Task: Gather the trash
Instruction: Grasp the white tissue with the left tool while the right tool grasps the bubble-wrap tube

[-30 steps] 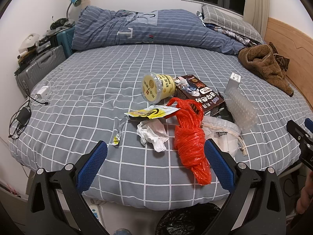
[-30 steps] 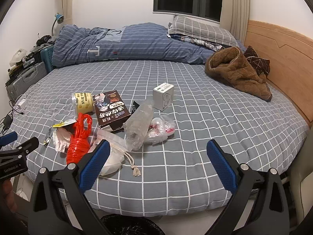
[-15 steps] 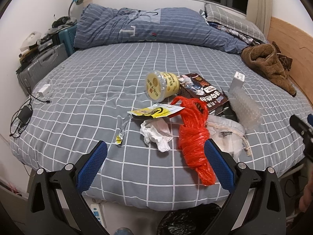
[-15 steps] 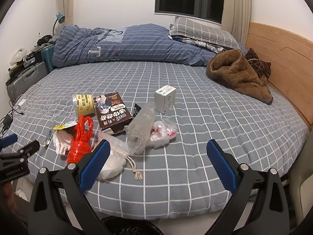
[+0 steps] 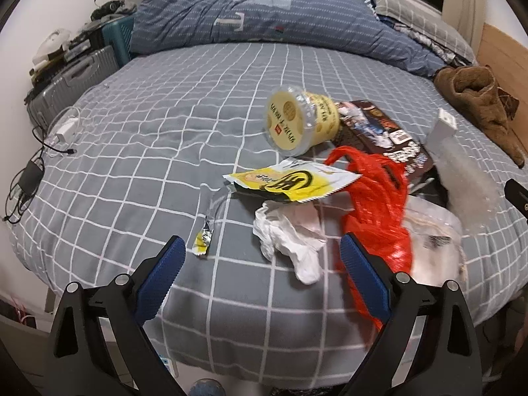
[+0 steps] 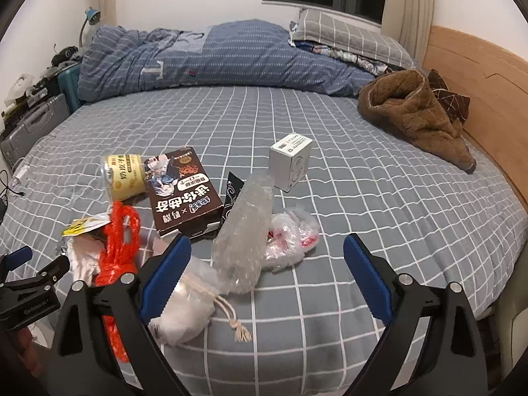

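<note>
nothing is collected yet: the trash, from crumpled tissue (image 5: 290, 241) to bubble wrap (image 6: 244, 231), lies on the bed (image 6: 363, 198), both the left gripper (image 5: 260, 264) and right gripper (image 6: 267, 264) spread apart and empty, the right's jaws just narrowing slightly.

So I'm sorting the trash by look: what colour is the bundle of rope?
Bright orange-red rope; clearest in the left wrist view.

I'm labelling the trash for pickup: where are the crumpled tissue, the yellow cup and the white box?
Crumpled tissue (image 5: 290, 241): left wrist view, on its white folds.
Yellow cup (image 5: 290, 122): left wrist view, on its round lid.
White box (image 6: 292, 161): right wrist view, on its front face.
</note>
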The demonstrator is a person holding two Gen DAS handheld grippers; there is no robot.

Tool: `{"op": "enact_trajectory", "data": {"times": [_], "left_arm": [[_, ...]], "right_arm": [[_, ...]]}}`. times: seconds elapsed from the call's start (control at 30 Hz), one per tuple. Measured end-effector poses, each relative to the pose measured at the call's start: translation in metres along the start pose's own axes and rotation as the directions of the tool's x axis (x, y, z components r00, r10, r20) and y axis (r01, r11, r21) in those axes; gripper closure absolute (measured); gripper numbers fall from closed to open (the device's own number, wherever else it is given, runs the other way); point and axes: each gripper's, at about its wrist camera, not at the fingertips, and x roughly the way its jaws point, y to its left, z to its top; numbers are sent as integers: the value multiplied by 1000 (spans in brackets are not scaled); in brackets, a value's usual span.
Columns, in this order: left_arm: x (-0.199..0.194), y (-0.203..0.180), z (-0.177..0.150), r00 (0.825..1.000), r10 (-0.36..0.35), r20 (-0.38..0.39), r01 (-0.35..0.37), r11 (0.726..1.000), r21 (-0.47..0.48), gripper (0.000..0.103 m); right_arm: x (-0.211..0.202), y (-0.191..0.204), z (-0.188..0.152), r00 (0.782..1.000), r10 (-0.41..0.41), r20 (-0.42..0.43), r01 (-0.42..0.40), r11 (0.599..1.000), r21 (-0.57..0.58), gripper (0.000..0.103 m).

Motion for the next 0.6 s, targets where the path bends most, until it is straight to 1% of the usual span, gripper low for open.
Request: {"op": "enact_trajectory", "data": {"times": [0.07, 0.17, 0.33, 0.4, 0.43, 0.5, 0.53, 0.57, 0.6], "left_arm": [[12, 2, 1, 1000, -5, -23, 5, 1000, -10, 14], [27, 2, 2, 999, -7, -53, 6, 1000, -15, 16], [44, 3, 4, 997, -24, -80, 22, 1000, -22, 23], [49, 4, 6, 996, -31, -89, 29, 999, -26, 30], [52, 4, 6, 995, -40, -94, 38, 999, -28, 31], [56, 3, 7, 993, -48, -105, 45, 999, -27, 42], [59, 3, 8, 992, -51, -114, 48, 998, -28, 45], [62, 3, 8, 992, -53, -118, 50, 998, -29, 50], [63, 2, 8, 991, -55, -123, 52, 998, -27, 57]], "right_arm": [[13, 5, 3, 1000, -5, -19, 5, 1000, -5, 16], [27, 9, 7, 999, -15, -36, 14, 1000, -14, 19], [53, 11, 12, 997, -13, -81, 13, 1000, 1, 29], [61, 10, 12, 995, -6, -101, 8, 1000, 12, 32], [63, 9, 12, 994, -4, -107, 6, 1000, 14, 36], [68, 10, 11, 992, 5, -123, -3, 1000, 14, 44], [70, 9, 11, 992, 8, -126, -7, 1000, 15, 46], [71, 9, 11, 991, 12, -132, -10, 1000, 17, 49], [72, 9, 11, 991, 15, -135, -12, 1000, 19, 54]]}}
